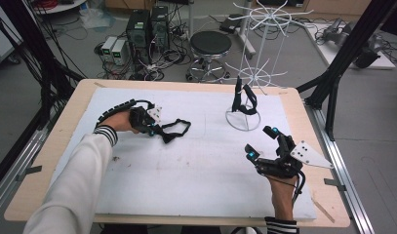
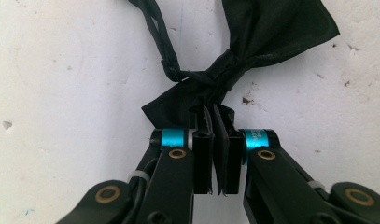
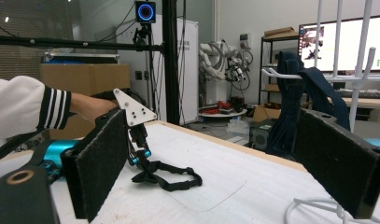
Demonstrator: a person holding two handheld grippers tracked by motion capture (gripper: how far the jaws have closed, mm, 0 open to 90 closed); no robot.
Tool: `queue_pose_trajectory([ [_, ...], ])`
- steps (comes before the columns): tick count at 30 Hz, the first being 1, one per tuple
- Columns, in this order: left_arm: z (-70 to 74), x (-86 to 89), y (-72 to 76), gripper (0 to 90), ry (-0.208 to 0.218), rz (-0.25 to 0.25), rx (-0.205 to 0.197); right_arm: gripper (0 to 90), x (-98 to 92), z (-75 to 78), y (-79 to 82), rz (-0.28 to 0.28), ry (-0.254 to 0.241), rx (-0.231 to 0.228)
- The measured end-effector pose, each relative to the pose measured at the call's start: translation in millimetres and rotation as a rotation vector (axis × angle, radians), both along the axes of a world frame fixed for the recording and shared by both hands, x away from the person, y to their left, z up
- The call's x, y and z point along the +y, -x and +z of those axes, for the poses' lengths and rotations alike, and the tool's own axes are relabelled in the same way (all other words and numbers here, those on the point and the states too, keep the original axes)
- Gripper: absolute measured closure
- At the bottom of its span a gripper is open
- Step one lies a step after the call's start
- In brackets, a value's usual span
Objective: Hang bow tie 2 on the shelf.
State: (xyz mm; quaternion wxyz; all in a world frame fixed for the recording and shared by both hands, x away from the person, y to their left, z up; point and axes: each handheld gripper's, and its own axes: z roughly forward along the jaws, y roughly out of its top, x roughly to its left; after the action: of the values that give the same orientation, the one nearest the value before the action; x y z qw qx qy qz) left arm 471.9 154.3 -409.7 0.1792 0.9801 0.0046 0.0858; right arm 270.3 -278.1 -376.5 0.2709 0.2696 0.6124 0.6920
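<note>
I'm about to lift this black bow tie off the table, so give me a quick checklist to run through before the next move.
1. Left gripper shut on the bow tie: ok, the pads pinch the fabric near its knot.
2. Strap free to follow: ok, it lies loose on the white mat, snagged on nothing.
3. Right gripper ready to help: ok, jaws wide open with nothing between them, hovering off to the side.
4. Path to the wire stand: ok, bare mat lies between.
5. Free hook on the stand: cannot tell; a dark item already hangs there.
</note>
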Motion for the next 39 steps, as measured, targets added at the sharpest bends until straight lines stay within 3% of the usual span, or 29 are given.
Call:
queue_pose_trajectory([
  [17, 1.7, 1.4, 5.7, 87.6, 0.010, 0.039, -0.029, 10.6, -0.4, -0.9, -0.3, -0.001, 0.006, 0.007],
  [19, 2.4, 1.8, 6.4, 87.7, 0.034, 0.057, -0.020, 10.5, 0.3, -1.2, -0.9, 0.002, 0.006, 0.004],
  [22, 4.6, 2.4, 8.3, 87.7, 0.043, 0.056, -0.025, 10.5, 1.9, -1.6, -1.1, 0.002, 0.010, 0.011],
  [23, 6.3, 2.2, 9.6, 87.7, 0.027, 0.050, -0.042, 10.6, 2.4, -1.7, -1.5, 0.005, 0.014, 0.009],
  [24, 6.7, 2.2, 10.6, 87.8, 0.043, 0.049, -0.038, 10.5, 3.0, -1.9, -1.7, 0.006, 0.016, 0.012],
  [25, 9.1, 2.3, 10.9, 87.8, 0.028, 0.041, -0.043, 10.5, 3.7, -2.1, -2.3, 0.007, 0.020, 0.010],
  [26, 8.8, 1.8, 13.0, 87.8, 0.051, 0.057, -0.043, 10.5, 4.3, -2.3, -2.7, 0.010, 0.025, 0.013],
  [30, 17.1, 2.0, 15.9, 87.8, 0.079, 0.069, -0.046, 10.5, 7.1, -3.1, -4.2, 0.016, 0.036, 0.019],
  [35, 28.7, 2.4, 19.6, 87.8, 0.119, 0.094, -0.077, 10.5, 10.4, -2.6, -4.2, 0.026, 0.044, 0.026],
  [39, 36.8, 5.3, 23.2, 87.8, 0.197, 0.138, -0.069, 10.5, 13.6, -0.4, -4.4, 0.036, 0.051, 0.024],
])
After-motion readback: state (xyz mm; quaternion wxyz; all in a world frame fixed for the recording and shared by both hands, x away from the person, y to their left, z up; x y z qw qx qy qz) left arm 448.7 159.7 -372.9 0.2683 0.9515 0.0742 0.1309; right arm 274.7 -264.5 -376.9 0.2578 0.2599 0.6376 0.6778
